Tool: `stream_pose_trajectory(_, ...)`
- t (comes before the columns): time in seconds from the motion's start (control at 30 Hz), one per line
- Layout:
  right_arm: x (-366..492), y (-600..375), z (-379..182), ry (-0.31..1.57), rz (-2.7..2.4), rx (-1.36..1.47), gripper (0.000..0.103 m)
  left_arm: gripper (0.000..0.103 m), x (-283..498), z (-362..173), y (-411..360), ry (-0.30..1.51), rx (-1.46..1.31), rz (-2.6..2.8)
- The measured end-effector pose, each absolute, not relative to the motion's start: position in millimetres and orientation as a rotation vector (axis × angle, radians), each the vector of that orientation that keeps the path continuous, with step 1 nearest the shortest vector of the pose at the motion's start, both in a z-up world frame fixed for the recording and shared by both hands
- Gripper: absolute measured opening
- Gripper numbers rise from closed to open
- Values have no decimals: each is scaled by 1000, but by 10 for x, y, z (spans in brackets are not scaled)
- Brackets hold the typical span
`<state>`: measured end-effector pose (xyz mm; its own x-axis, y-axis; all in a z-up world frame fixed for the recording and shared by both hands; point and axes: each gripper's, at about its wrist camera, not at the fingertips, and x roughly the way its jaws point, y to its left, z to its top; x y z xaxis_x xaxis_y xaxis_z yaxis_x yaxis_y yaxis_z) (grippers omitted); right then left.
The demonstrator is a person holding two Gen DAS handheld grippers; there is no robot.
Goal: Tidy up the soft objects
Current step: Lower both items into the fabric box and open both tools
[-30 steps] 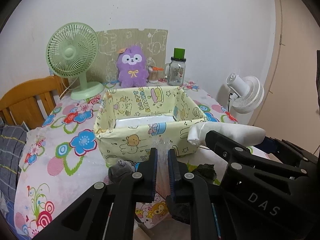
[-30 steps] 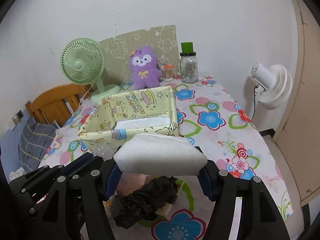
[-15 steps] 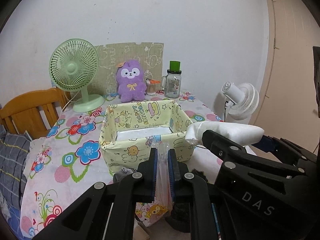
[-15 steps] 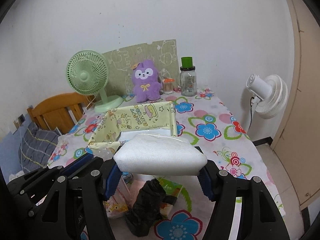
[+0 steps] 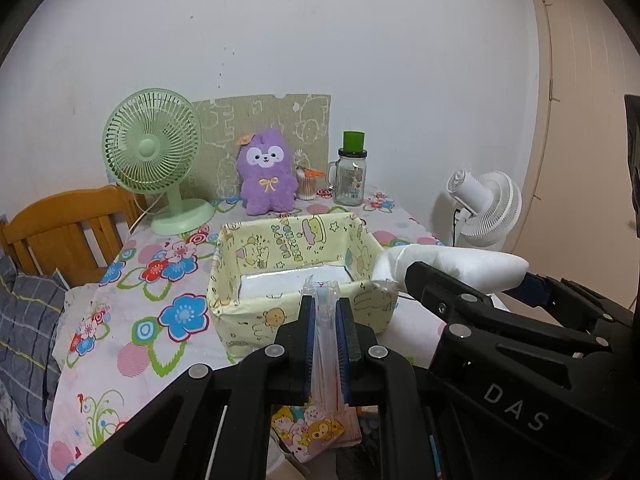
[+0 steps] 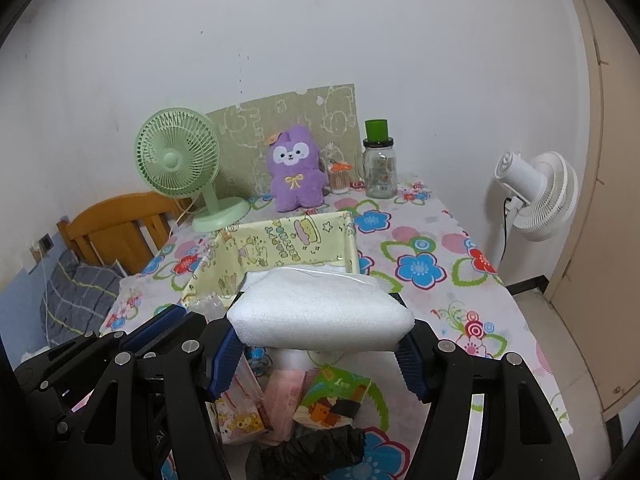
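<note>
My left gripper [image 5: 325, 320] is shut on a clear plastic pack with a cartoon print [image 5: 326, 364], held up in front of the yellow fabric basket [image 5: 280, 312]. The pack hangs down below the jaws. My right gripper [image 6: 320, 344] is shut on a white foam bundle [image 6: 320, 308], held above the near table edge; the bundle also shows in the left wrist view [image 5: 452, 264]. The basket [image 6: 280, 240] holds a white flat pack [image 5: 288, 284]. A black soft item [image 6: 312, 448] and colourful packs [image 6: 332, 396] lie under the right gripper.
On the flowered tablecloth [image 5: 160, 264] stand a green desk fan [image 5: 156, 156], a purple plush [image 5: 266, 172] and a glass jar with a green lid [image 5: 352, 176] at the back. A white fan [image 5: 484, 208] stands right. A wooden chair [image 5: 64, 224] is left.
Both grippers have risen and pulled back from the table, each keeping its load. The plastic pack now hangs clear of the surface, and the basket looks farther away.
</note>
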<state>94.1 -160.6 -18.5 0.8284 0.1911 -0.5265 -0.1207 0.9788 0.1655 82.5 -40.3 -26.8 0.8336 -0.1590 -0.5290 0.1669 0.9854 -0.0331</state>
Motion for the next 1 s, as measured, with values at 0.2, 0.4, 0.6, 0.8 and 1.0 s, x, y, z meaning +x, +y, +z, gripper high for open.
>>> stream_pose_trajectory(0.2,989,-1614,-92,557,167,124,69,7,868,-173,-410,545,18,-172)
stream_pose_trajectory(0.4,1054,-1615,14,542,166,124,69,7,924,-72,-421,530,25,-173)
stream_pose_trajectory(0.6,1112,-1617,81,534,167,122,69,7,983,-12,-406,526,26,-172)
stream_pose_trajectory(0.8,1172,-1593,135,533,168,120,69,7,1061,36,-399,524,25,-170)
stream_pose_trajectory(1.0,1277,-1584,194,531,170,124,69,7,1166,87,-386,521,27,-163)
